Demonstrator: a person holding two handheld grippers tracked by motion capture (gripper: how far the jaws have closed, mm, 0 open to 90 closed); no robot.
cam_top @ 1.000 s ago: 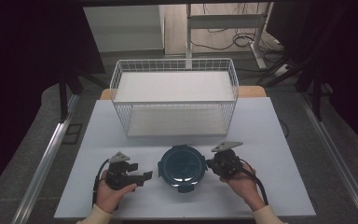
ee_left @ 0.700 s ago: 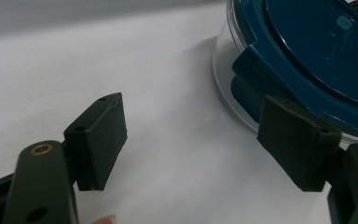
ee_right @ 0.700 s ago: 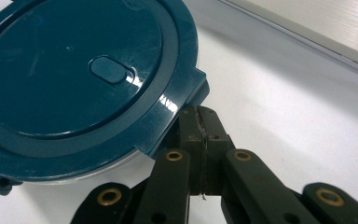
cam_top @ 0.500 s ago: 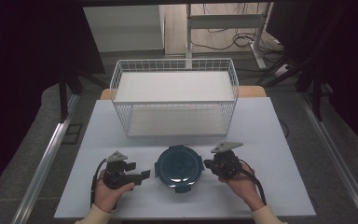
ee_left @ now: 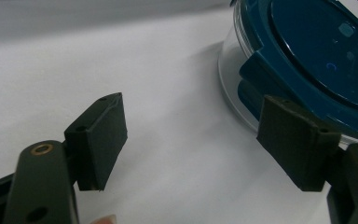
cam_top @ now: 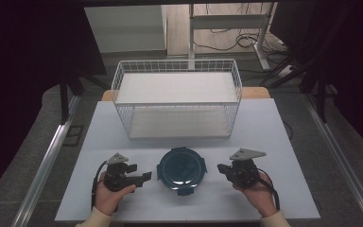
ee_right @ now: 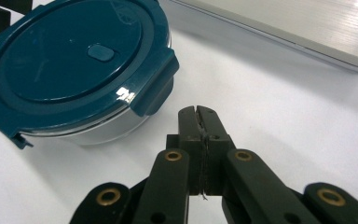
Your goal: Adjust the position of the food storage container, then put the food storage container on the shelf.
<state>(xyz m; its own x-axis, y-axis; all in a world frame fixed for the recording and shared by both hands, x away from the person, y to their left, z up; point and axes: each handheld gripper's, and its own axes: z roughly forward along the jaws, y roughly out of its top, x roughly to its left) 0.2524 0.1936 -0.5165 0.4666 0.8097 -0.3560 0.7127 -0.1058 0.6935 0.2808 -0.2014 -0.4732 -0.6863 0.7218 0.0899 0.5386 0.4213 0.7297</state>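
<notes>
A round container with a dark teal clip-on lid is seen standing on the near middle of the white tabletop, its clear body visible under the lid in the right gripper view. All the lid's side clips that can be seen are folded down, so the container is judged to be closed and nothing about it appears to have been opened or shifted yet. Just to its left the left hand-held gripper is held with its jaws spread and empty, one pad close beside a lid clip but not pressed on it. To the right, a little apart from the container, the right hand-held gripper is held with its jaws pressed together on nothing. At the far side an empty white wire basket is placed; unclipping or lifting the container seems still to be done.
</notes>
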